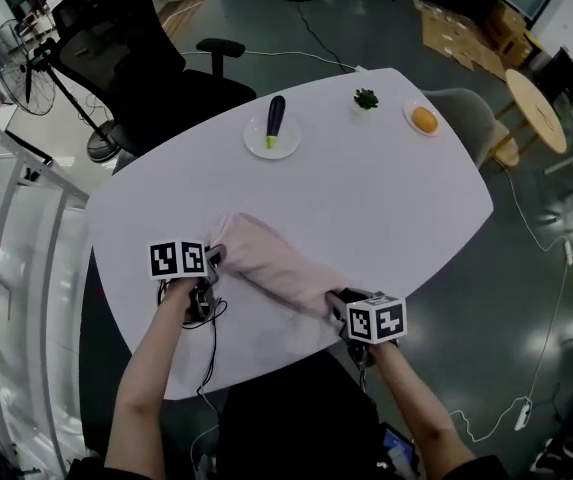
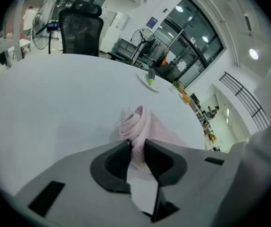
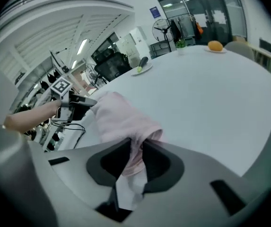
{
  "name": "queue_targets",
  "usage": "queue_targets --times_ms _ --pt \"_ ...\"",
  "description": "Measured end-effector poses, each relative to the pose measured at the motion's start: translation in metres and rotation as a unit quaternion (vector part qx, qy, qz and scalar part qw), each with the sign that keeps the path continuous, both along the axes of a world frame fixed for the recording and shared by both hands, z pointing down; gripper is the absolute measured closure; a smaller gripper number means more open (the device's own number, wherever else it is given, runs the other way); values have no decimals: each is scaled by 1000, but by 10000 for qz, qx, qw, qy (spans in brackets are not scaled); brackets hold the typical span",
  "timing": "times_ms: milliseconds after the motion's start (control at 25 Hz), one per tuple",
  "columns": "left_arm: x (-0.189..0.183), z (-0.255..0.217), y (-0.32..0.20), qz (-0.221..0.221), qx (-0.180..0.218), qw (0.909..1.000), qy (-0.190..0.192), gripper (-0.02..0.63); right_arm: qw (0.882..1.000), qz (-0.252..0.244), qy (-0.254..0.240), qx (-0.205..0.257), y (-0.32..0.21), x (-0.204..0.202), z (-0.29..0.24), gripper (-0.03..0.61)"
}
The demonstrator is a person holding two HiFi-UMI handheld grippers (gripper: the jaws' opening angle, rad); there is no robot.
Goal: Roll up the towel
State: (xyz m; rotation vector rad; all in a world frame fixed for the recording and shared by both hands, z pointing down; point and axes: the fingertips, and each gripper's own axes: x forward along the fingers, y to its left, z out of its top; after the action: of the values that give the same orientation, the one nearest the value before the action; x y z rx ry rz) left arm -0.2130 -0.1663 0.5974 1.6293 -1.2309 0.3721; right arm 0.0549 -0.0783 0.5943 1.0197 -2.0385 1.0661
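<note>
- The pink towel (image 1: 271, 258) lies on the near part of the white table (image 1: 396, 198). It is rolled into a loose log that runs on a slant between the two grippers.
- The left gripper (image 1: 213, 260) is at the roll's left end. Its jaws are pressed onto a fold of the cloth, and the spiral of the roll shows just past them.
- The right gripper (image 1: 334, 303) is at the roll's right end, near the table edge. Its jaws pinch the pink fabric, and a bit of it hangs down between them.
- Both grippers tilt down toward the table, each held in one of the person's hands, with the bare forearms reaching in from the near edge.
- At the far side of the table, well apart from the towel, a plate (image 1: 258, 140) holds an eggplant (image 1: 275, 118).
- Right of the plate stand a small plant (image 1: 366, 99) and an orange (image 1: 424, 119).
- A black chair (image 1: 126, 53) stands beyond the table's far left corner.
</note>
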Motion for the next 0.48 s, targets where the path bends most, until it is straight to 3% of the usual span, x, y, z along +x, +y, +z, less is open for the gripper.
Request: queue_targets --times_ms 160,480 --pt "-7 3 42 -589 -198 9959 658 515 9969 -510 462 385 -29 7 -1 500" --pt "21 -3 118 -1509 -321 9799 1267 528 9758 -1778 1011 779 -92 -1 -7 529"
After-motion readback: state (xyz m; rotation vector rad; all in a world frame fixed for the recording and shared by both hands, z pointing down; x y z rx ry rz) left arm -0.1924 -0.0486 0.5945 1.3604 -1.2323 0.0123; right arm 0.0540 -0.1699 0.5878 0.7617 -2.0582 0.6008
